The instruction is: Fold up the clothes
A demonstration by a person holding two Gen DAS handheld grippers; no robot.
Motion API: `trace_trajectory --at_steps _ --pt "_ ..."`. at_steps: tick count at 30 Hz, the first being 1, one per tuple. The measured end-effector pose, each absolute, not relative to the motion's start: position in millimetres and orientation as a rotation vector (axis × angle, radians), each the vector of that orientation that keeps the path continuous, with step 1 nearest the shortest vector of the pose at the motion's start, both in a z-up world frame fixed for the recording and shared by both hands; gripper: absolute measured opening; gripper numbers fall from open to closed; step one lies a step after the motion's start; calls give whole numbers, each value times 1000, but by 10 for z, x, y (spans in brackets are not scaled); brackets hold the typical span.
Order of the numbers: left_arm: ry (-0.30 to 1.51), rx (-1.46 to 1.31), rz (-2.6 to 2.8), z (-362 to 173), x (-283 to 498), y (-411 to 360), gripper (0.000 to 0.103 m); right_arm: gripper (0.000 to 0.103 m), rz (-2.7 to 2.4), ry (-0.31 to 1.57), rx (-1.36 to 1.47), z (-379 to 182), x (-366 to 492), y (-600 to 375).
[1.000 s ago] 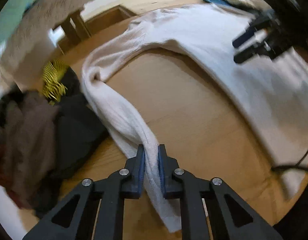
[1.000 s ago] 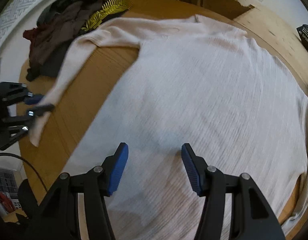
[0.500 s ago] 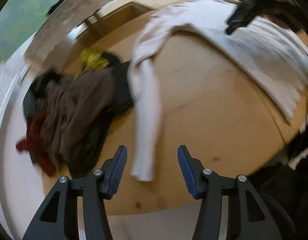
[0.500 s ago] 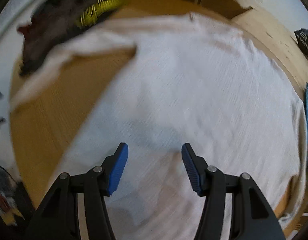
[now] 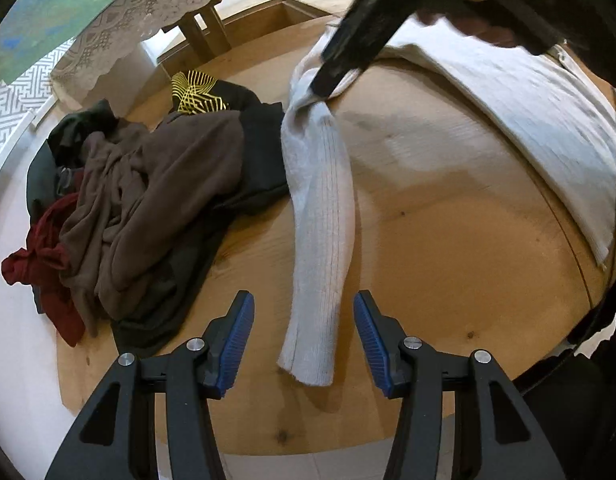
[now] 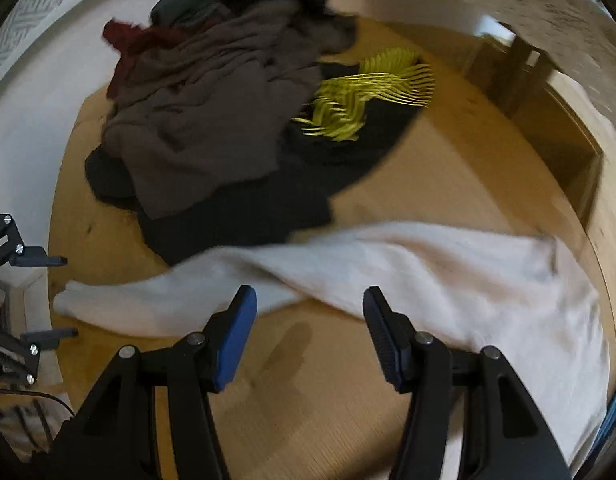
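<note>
A cream ribbed sweater [image 5: 524,104] lies spread on the round wooden table [image 5: 448,248]. Its long sleeve [image 5: 320,208] stretches flat toward me, the cuff lying between the open jaws of my left gripper [image 5: 303,340], which holds nothing. In the left wrist view my right gripper [image 5: 328,76] reaches down at the sleeve's shoulder end. In the right wrist view the right gripper [image 6: 310,332] is open and empty just above the sleeve [image 6: 308,276]. The left gripper's fingertips [image 6: 47,260] show at the far left.
A heap of brown, dark green, red and black clothes [image 5: 147,192], one with a yellow print [image 5: 195,94], lies on the table left of the sleeve, touching it. A lace cloth [image 5: 155,4] hangs behind. The table's edge [image 5: 267,448] is near me.
My left gripper let go of the sleeve and opened, and the sleeve now lies flat. My right gripper swung from the sweater's body over to the sleeve's shoulder end.
</note>
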State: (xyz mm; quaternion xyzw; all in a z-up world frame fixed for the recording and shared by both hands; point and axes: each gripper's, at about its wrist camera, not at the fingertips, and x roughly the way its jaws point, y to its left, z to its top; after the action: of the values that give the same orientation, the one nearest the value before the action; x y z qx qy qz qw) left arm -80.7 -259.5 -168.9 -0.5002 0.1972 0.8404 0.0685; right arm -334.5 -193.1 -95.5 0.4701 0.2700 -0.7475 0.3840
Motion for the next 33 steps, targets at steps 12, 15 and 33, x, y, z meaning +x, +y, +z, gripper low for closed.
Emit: trace_trajectory --at_steps 12,15,33 --pt "526 -1526 2619 -1638 -643 -2932 50 6 -1850 702 1239 -984 -3417 -2044" --pt "514 -1515 2635 -1607 -611 -2984 50 5 -1852 668 1217 -766 -3341 -1766" --pt "505 -1411 2626 -1387 -1014 -2728 50 55 -1763 710 1201 -744 -3081 -1431"
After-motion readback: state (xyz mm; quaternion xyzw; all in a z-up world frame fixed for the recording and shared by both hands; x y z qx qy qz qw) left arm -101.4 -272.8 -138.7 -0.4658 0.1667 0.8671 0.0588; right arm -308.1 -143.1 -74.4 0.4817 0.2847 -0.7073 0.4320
